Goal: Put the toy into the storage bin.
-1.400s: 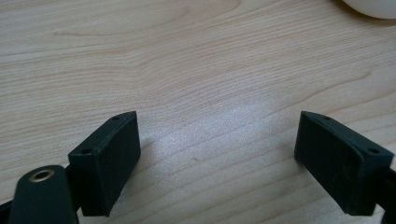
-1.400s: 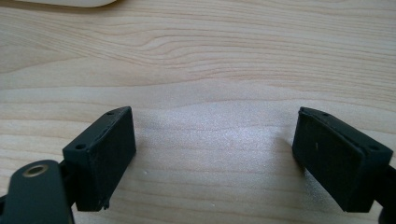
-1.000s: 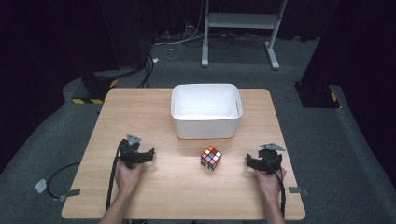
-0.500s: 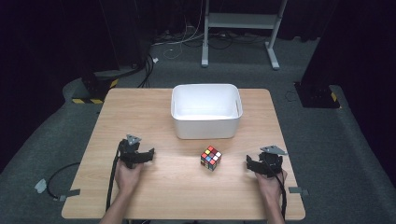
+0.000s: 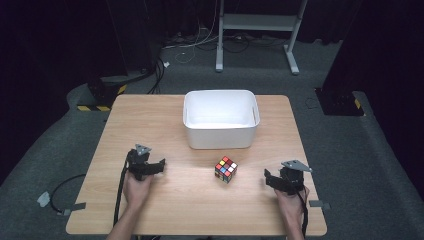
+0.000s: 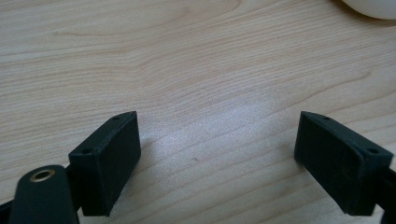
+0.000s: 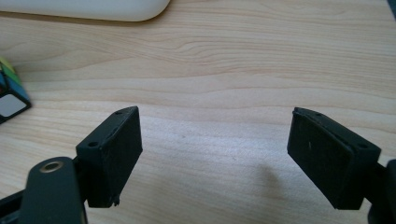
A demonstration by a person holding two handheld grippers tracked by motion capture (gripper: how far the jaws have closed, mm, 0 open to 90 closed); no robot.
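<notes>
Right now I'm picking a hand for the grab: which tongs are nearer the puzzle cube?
Right. The right tongs sit open on the table just right of the puzzle cube; the left tongs, also open, lie farther off to its left.

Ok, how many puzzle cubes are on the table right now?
1. The puzzle cube sits on the wooden table just in front of the white bin, between the two grippers. The bin's visible inside looks empty.
</notes>
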